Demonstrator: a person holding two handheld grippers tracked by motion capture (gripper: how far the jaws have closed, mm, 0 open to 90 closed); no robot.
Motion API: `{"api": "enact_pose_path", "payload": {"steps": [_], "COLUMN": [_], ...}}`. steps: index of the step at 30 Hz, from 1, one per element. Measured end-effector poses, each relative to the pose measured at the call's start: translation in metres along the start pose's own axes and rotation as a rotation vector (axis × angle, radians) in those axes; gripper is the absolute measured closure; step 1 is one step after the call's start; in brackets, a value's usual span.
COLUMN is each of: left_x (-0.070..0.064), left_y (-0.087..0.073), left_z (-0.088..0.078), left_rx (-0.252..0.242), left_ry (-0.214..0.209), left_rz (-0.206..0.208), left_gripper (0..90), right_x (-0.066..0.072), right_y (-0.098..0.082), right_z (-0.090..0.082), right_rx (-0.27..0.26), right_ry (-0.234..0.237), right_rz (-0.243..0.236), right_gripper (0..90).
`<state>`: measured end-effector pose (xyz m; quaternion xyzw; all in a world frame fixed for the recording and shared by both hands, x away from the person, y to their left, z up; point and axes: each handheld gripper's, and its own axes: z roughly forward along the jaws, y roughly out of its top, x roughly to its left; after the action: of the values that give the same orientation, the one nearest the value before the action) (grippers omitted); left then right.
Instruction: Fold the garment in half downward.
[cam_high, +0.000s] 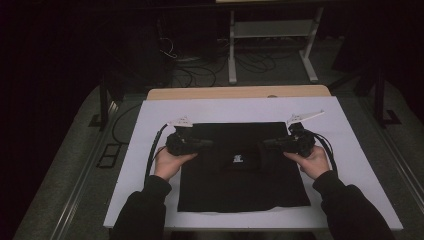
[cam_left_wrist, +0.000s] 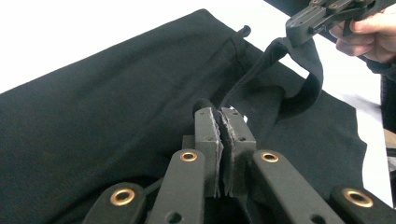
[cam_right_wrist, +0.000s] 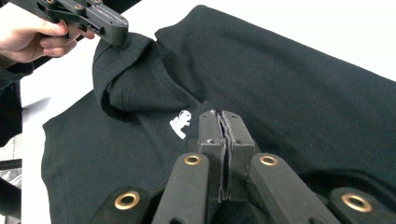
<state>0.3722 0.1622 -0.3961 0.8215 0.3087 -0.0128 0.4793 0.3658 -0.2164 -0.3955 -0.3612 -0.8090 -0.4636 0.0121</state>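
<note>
A black garment (cam_high: 240, 175) lies flat on the white table cover (cam_high: 350, 145), with a small white logo (cam_high: 237, 160) near its middle. My left gripper (cam_high: 207, 144) is shut on a fold of the cloth at the garment's left side; its pads (cam_left_wrist: 208, 133) pinch black fabric. My right gripper (cam_high: 267, 142) is shut on the cloth from the right, its pads (cam_right_wrist: 236, 133) pressed together beside the logo (cam_right_wrist: 181, 123). Both tips point inward. A band of fabric (cam_left_wrist: 299, 88) hangs lifted from the right gripper (cam_left_wrist: 303, 25). The left gripper (cam_right_wrist: 112, 28) holds up a sleeve-like fold (cam_right_wrist: 121, 74).
A wooden table edge (cam_high: 240, 92) shows beyond the white cover. Behind it on the dark floor stand a white metal frame (cam_high: 232, 55) and loose cables (cam_high: 200, 75). Each gripper's cable (cam_high: 152, 150) trails over the cover beside the hands.
</note>
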Motion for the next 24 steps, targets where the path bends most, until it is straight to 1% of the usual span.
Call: {"api": "enact_pose_path", "payload": {"steps": [1,3,5,6,7,8,9,10,12,14,16,18,23,24], "left_x": [-0.001,-0.005,-0.008,-0.008,-0.012,-0.014,-0.016,-0.018,-0.020,-0.022,-0.024,-0.026,-0.034,-0.035], "left_y": [-0.001,-0.004,-0.008,-0.008,-0.013,-0.015,-0.018,-0.019,-0.023,-0.026,-0.028,-0.029,-0.033,-0.034], "left_z": [0.000,-0.001,-0.001,-0.001,0.000,0.000,0.000,-0.001,-0.002,-0.002,-0.002,-0.003,-0.006,-0.006], "left_rx": [0.002,0.001,0.012,0.012,0.023,0.026,0.032,0.040,0.046,0.045,0.049,0.052,0.055,0.056], "left_ry": [-0.001,-0.008,-0.018,-0.018,-0.035,-0.043,-0.050,-0.048,-0.056,-0.064,-0.070,-0.081,-0.101,-0.102], "left_rz": [0.003,0.000,0.003,0.003,-0.003,-0.009,-0.006,-0.002,-0.003,-0.018,-0.014,-0.014,-0.007,-0.003], "left_gripper": [84.5,84.5,84.5,84.5,84.5,84.5,84.5,84.5,84.4,84.4,84.4,84.4,84.4,84.4], "right_x": [0.000,0.002,0.004,0.004,0.005,0.008,0.009,0.010,0.012,0.013,0.015,0.017,0.021,0.022], "right_y": [-0.002,-0.005,-0.009,-0.009,-0.011,-0.014,-0.016,-0.018,-0.022,-0.025,-0.028,-0.031,-0.037,-0.038], "right_z": [-0.001,-0.003,-0.005,-0.005,-0.006,-0.007,-0.008,-0.008,-0.008,-0.007,-0.006,-0.006,-0.006,-0.007], "right_rx": [0.001,0.003,0.006,0.006,0.008,0.007,0.005,0.005,0.018,0.029,0.037,0.048,0.074,0.077], "right_ry": [0.007,0.013,0.019,0.019,0.025,0.035,0.042,0.053,0.058,0.065,0.069,0.085,0.089,0.097], "right_rz": [0.010,0.010,0.011,0.011,0.015,0.005,-0.001,-0.002,-0.007,-0.007,-0.007,-0.008,-0.003,0.005], "right_gripper": [86.6,86.5,86.5,86.5,86.5,86.5,86.5,86.5,86.5,86.5,86.5,86.5,86.5,86.5]}}
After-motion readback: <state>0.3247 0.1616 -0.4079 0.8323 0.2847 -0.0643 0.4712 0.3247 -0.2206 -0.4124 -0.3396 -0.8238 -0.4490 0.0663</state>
